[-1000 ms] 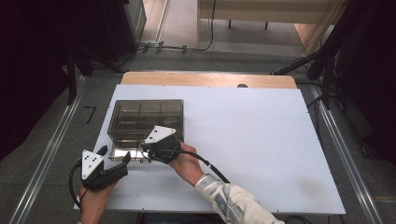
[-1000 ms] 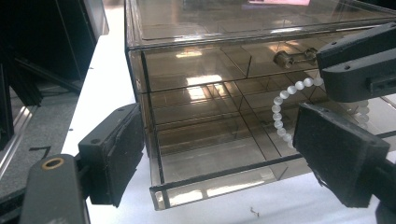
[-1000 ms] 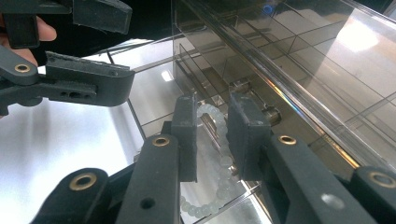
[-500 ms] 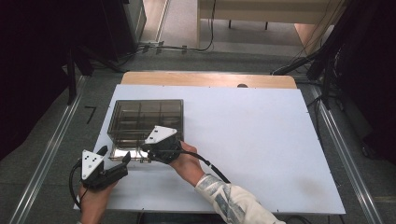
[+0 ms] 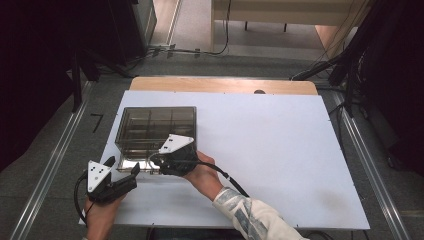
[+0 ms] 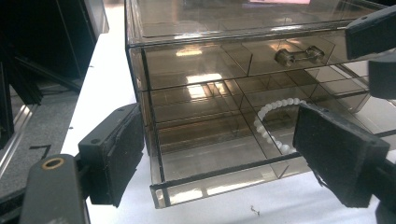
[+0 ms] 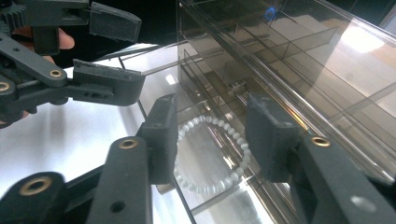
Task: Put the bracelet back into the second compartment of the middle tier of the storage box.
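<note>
Your right gripper (image 7: 210,135): jaws parted over white bead bracelet (image 7: 210,154) in smoky drawer box (image 5: 155,130); your left gripper (image 6: 219,154): released, beside box's front

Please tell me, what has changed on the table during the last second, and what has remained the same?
Almost nothing has visibly changed. The left gripper may have shifted slightly; I cannot tell for certain. The right gripper remains at the front of the smoky clear drawer box, jaws open over the white bead bracelet lying in the pulled-out bottom drawer. The box has not moved on the white table.
</note>
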Demonstrator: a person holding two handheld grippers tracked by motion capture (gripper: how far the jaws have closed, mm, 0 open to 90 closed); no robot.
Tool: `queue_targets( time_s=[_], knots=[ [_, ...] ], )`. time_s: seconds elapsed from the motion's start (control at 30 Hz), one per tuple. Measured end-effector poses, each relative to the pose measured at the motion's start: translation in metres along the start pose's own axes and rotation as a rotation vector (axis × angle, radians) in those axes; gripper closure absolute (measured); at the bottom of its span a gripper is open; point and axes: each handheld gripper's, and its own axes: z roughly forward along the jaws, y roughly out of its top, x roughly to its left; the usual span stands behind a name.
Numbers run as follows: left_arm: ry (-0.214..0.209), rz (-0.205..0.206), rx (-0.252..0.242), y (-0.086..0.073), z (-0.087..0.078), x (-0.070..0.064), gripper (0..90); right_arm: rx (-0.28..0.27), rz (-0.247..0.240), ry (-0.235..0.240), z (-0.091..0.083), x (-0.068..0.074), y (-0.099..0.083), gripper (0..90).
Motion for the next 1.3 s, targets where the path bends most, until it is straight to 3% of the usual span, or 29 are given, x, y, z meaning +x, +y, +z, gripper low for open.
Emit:
queue_targets(
  time_s=[0.03, 0.3, 0.77, 1.3],
  knots=[
    [0.0, -0.001, 0.0, 0.0, 0.0, 0.0, 17.3, 0.004, 0.013, 0.0, -0.002, -0.001, -0.001, 45.0],
    [0.001, -0.002, 0.002, 0.0, 0.0, 0.0, 17.3, 0.01, 0.051, -0.013, -0.012, -0.006, -0.005, 37.1],
    [0.002, -0.001, 0.002, 0.0, 0.001, 0.0, 17.3, -0.024, 0.098, -0.033, -0.04, -0.016, -0.016, 34.6],
    [0.004, 0.0, 0.007, 0.0, 0.002, -0.001, 17.3, -0.014, 0.13, -0.073, -0.071, -0.031, -0.04, 32.3]
  ],
)
